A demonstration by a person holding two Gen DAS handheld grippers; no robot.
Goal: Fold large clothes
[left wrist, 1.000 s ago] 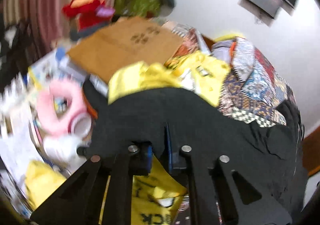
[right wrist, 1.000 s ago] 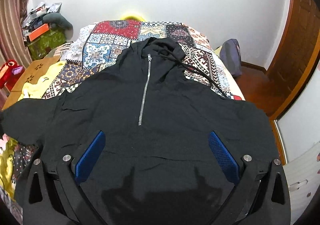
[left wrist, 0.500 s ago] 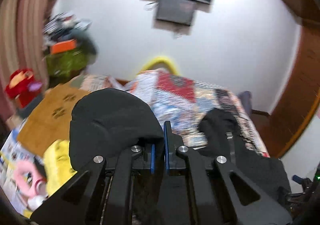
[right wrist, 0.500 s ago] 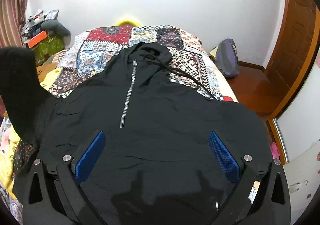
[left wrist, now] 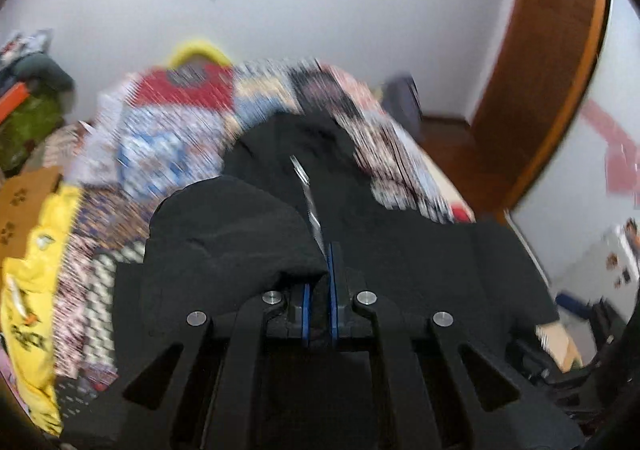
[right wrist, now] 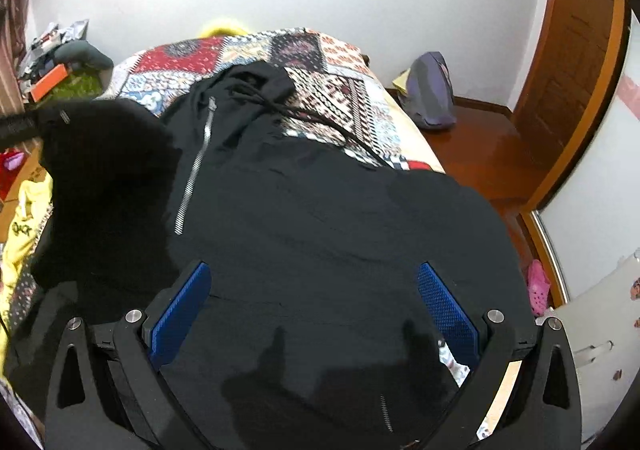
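A large black zip-front hooded sweatshirt [right wrist: 320,218] lies face up across the foot half of a bed covered by a patchwork quilt [right wrist: 320,50], hood toward the head edge, silver zipper [right wrist: 196,166] running down its chest. Its left sleeve [right wrist: 108,186] is lifted, bunched in the left tongs [left wrist: 318,306], which are clenched on the cuff fabric. The right tongs [right wrist: 316,310] hover released, blue pads wide apart, above the hem. The fabric looks soft, floppy and fairly light, likely to sag and crease; seams, cuffs and shoulders seem the surest holds. A yellow printed garment [left wrist: 30,282] hangs off the bed's left edge. No containers are clearly visible.
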